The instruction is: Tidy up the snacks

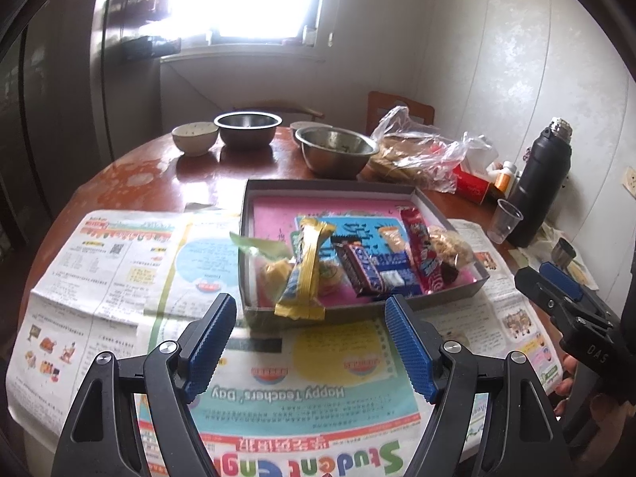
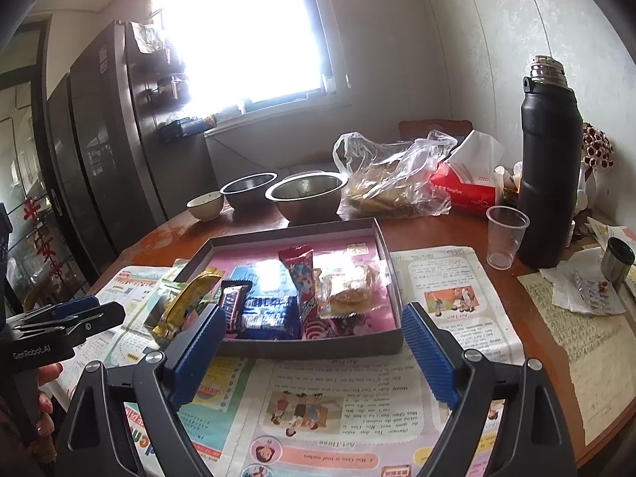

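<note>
A shallow grey box [image 1: 254, 214] with a pink floor sits on newspaper [image 1: 119, 270] on the round wooden table [image 1: 167, 171], holding the snacks: a yellow packet [image 1: 304, 274] leaning over its near wall, a dark chocolate bar [image 1: 363, 268], a red packet [image 1: 423, 252] and a bagged pastry [image 2: 349, 294]. Both the left gripper [image 1: 310, 342] and right gripper [image 2: 310, 353] hang spread wide and empty before the box. Behind stand 2 steel bowls [image 2: 306, 194] and a black flask [image 2: 550, 159].

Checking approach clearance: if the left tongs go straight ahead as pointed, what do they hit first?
Probably the yellow snack wrapper draped over the near wall of the snack box; left tongs are open, and depth is unclear.
</note>
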Demonstrator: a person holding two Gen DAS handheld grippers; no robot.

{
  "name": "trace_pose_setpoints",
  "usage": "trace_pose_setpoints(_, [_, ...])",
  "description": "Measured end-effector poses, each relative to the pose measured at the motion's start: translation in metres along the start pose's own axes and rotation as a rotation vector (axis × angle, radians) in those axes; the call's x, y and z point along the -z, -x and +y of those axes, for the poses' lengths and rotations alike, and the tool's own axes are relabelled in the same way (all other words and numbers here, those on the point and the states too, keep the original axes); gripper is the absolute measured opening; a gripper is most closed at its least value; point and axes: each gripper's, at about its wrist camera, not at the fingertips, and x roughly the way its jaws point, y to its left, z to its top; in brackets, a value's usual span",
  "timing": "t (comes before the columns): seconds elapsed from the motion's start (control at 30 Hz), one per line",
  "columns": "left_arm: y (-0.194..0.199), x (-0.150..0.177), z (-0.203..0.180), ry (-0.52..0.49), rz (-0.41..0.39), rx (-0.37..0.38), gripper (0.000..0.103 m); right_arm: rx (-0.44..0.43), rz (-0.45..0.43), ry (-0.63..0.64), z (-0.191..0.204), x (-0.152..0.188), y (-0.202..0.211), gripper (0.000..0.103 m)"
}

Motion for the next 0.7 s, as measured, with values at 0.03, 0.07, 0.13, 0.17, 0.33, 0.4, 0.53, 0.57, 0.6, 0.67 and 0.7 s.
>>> trace_pose_setpoints(0.03, [0.001,0.003,0.0,0.001,0.004,0.0,0.079,-0.004,0.005,-0.002,0.001,0.002,0.001,0.09])
trace_pose_setpoints(0.07, [0.001,0.006,-0.001,0.0,0.011,0.001,0.079,-0.005,0.007,-0.002,0.002,0.003,0.001,0.09])
trace_pose_setpoints(0.13, [0.001,0.01,-0.004,-0.008,0.022,0.001,0.079,-0.004,0.014,0.005,0.004,0.006,0.002,0.09])
trace_pose_setpoints(0.17, [0.001,0.013,-0.006,-0.011,0.026,-0.001,0.079,-0.003,0.015,0.008,0.004,0.008,0.002,0.09])
trace_pose_setpoints(0.33, [0.001,0.029,-0.011,0.005,0.042,-0.012,0.079,0.009,0.022,0.008,0.007,0.02,0.007,0.09])
trace_pose_setpoints(0.4, [0.0,0.035,-0.014,0.001,0.049,-0.013,0.079,0.023,0.022,0.006,0.007,0.024,0.007,0.09])
trace_pose_setpoints(0.53, [-0.001,0.045,-0.021,-0.021,0.056,-0.012,0.079,0.031,0.022,0.002,0.008,0.034,0.009,0.09])
trace_pose_setpoints(0.57, [-0.001,0.046,-0.022,-0.022,0.058,-0.009,0.079,0.036,0.02,0.003,0.009,0.036,0.01,0.09])
trace_pose_setpoints(0.6, [-0.001,0.048,-0.023,-0.024,0.061,-0.009,0.079,0.036,0.017,0.001,0.009,0.038,0.011,0.091])
trace_pose_setpoints(0.67, [-0.001,0.053,-0.025,-0.026,0.054,-0.014,0.079,0.038,0.013,0.001,0.009,0.042,0.013,0.094])
trace_pose_setpoints(0.7, [-0.001,0.054,-0.025,-0.026,0.053,-0.016,0.079,0.043,0.018,0.009,0.009,0.044,0.013,0.095])
